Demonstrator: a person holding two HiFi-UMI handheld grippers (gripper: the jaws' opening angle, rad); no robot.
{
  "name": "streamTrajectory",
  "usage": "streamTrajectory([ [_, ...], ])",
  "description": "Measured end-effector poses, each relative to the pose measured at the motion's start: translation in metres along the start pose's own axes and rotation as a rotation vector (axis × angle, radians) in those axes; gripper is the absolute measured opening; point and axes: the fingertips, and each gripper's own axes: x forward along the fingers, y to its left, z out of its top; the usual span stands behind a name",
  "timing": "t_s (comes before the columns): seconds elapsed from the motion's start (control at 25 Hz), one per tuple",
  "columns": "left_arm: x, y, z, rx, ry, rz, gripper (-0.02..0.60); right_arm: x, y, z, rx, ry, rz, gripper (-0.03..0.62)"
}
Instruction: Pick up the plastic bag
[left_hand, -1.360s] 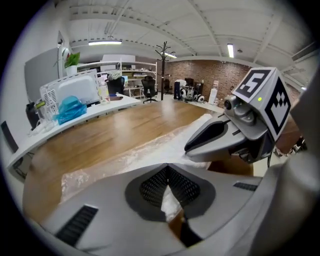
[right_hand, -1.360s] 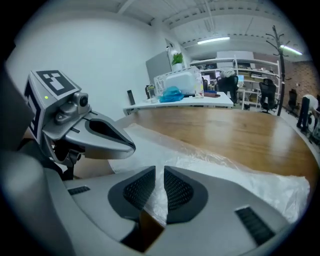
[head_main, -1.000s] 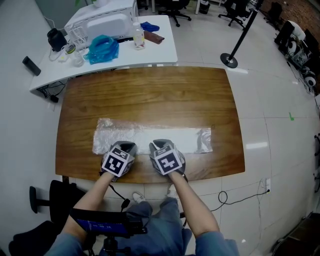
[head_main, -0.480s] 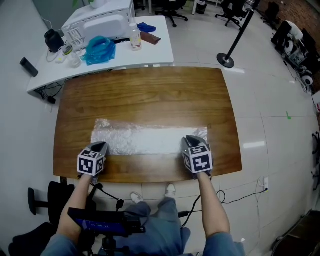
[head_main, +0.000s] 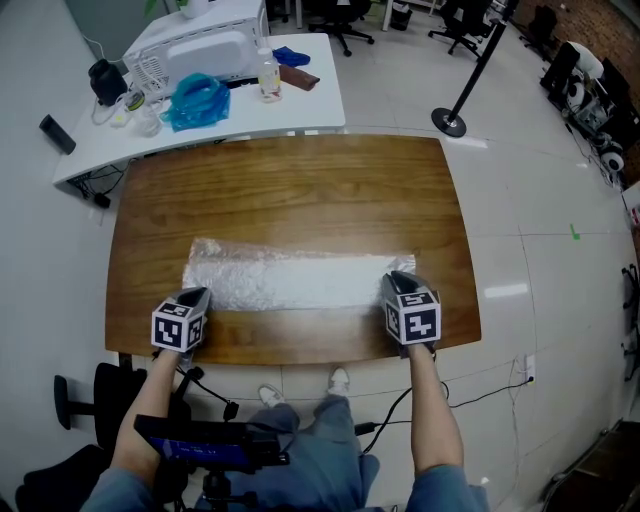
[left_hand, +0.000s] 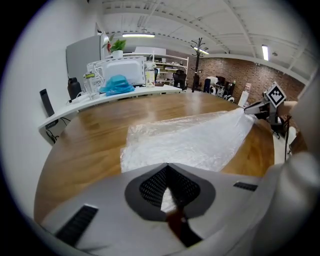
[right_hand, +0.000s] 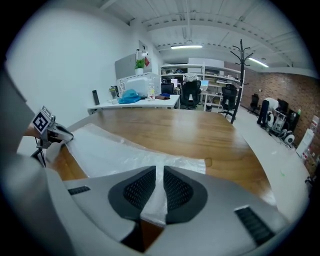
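In the head view the plastic bag (head_main: 295, 280) lies spread along the wooden table's (head_main: 290, 190) near side, with the left gripper (head_main: 199, 293) at one end and the right gripper (head_main: 398, 276) at the other. The left gripper view shows its jaws closed on the bag's film. The right gripper view shows the same grip.

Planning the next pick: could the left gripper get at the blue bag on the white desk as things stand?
Probably not: the left gripper is shut on the plastic bag, and the blue bag lies beyond the wooden table on the white desk.
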Motion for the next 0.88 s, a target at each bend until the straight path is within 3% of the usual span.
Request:
streamTrajectory([
  [0.32,0.0,0.001,0.0,-0.028,-0.024,-0.003,0.011,0.007,-0.017,-0.022,0.031,0.063,-0.015,0.032],
  [0.56,-0.002,0.001,0.004,-0.008,-0.047,0.015,0.011,0.005,-0.018,-0.016,0.034,0.022,-0.025,0.031],
  [0.88,-0.058,-0.009,0.066,-0.048,-0.324,0.029,0.011,-0.034,0.005,0.048,0.02,-0.206,0.021,0.032],
])
